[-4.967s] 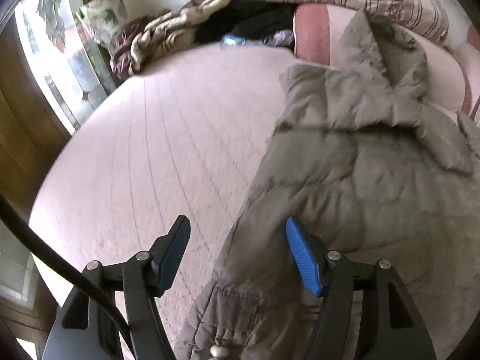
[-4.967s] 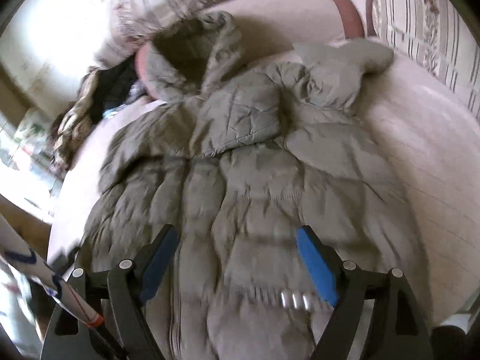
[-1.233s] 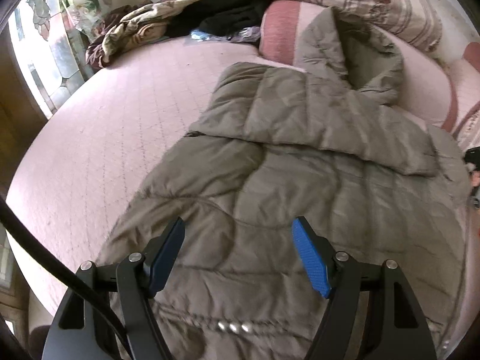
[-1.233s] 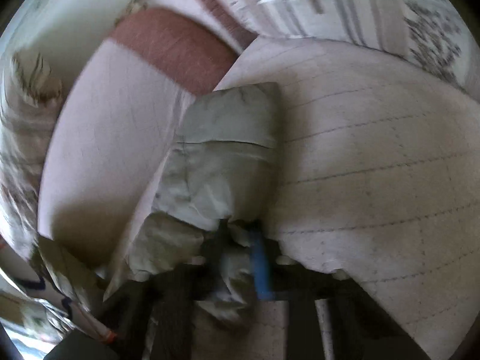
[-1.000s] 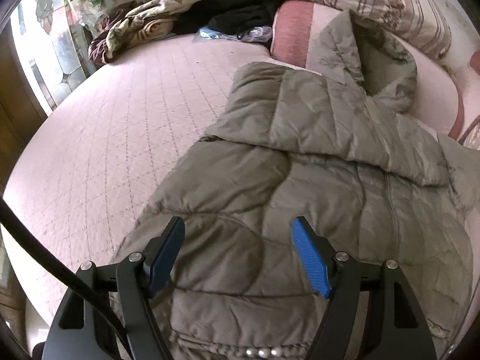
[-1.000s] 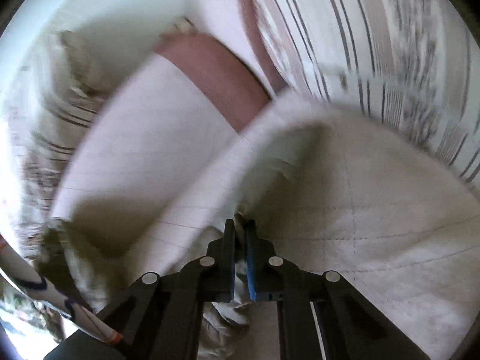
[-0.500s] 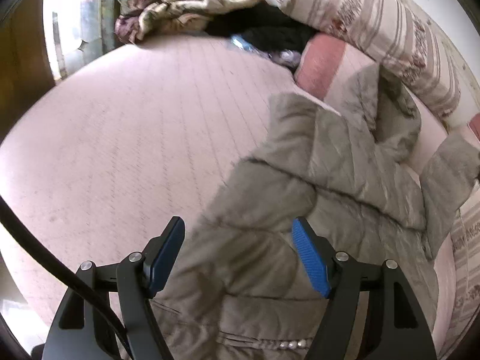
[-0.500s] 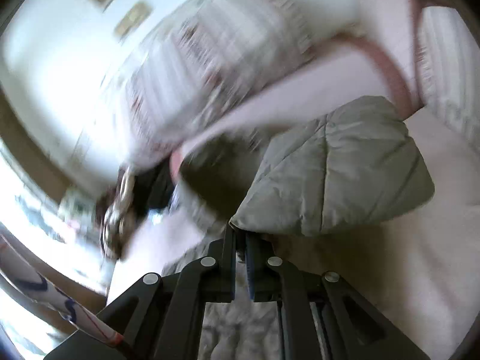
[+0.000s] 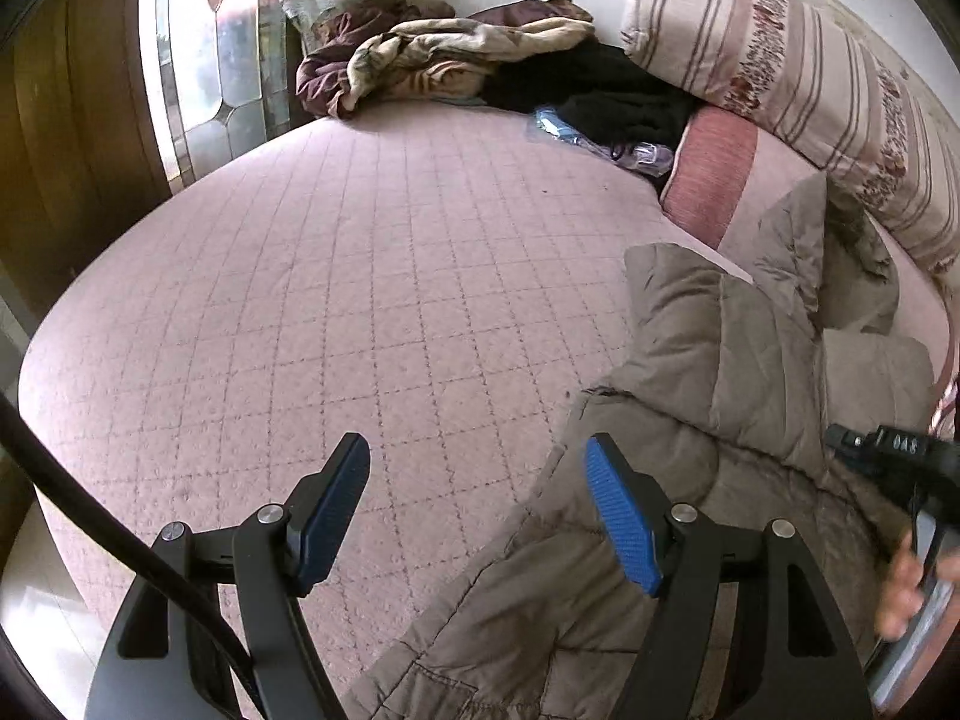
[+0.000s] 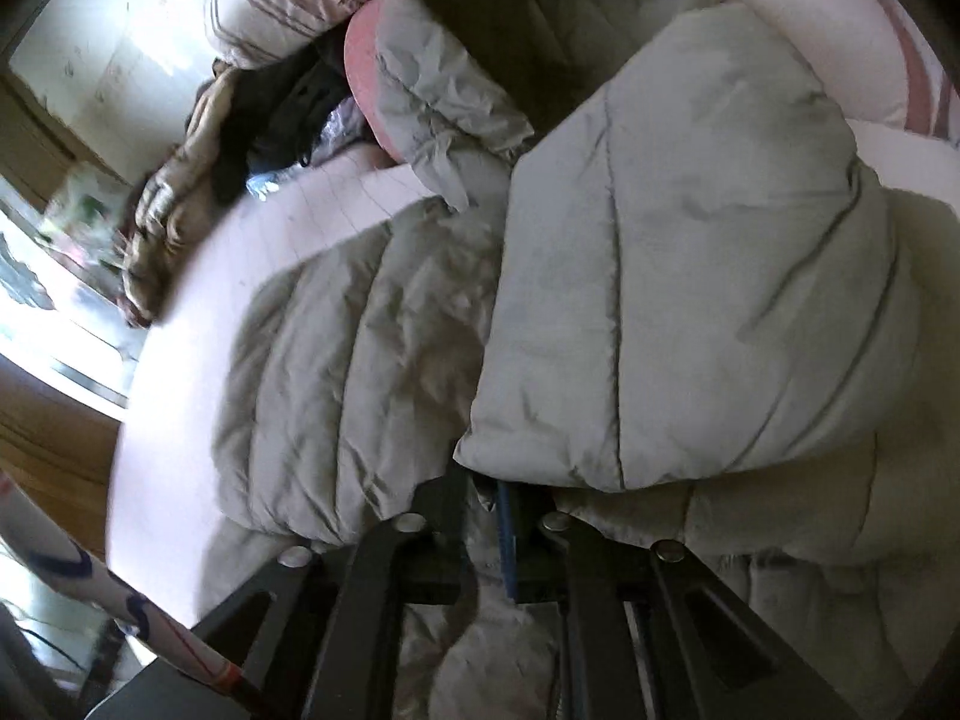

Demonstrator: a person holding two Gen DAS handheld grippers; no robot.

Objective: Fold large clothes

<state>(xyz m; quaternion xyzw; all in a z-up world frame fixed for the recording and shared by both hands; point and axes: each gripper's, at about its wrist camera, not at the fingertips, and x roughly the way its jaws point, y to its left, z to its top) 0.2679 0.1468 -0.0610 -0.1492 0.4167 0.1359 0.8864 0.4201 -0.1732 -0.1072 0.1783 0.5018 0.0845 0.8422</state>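
Observation:
An olive-grey puffer jacket (image 9: 570, 600) lies on the pink quilted bed (image 9: 360, 270), hood (image 9: 798, 240) toward the pillows. My left gripper (image 9: 477, 450) hovers open over the jacket's left edge; one finger is above bare quilt, the other above the fabric, and nothing is between them. In the right wrist view one sleeve (image 10: 690, 276) lies folded across the jacket body (image 10: 336, 372). My right gripper (image 10: 483, 498) is at that sleeve's cuff. Its jaws are opening, a narrow gap shows, and cuff fabric still sits loosely between them. A hand (image 9: 900, 588) holds that tool at the right.
A heap of crumpled clothes (image 9: 450, 54) and a black garment (image 9: 600, 90) lie at the bed's far side. A striped pillow (image 9: 810, 78) and a pink pillow (image 9: 708, 174) sit behind the hood. A stained-glass window (image 9: 210, 48) and the bed's edge are to the left.
My right gripper swung the sleeve from the bed's right side over onto the jacket body, and its jaws have parted slightly. My left gripper drifted left to the jacket's edge, still open.

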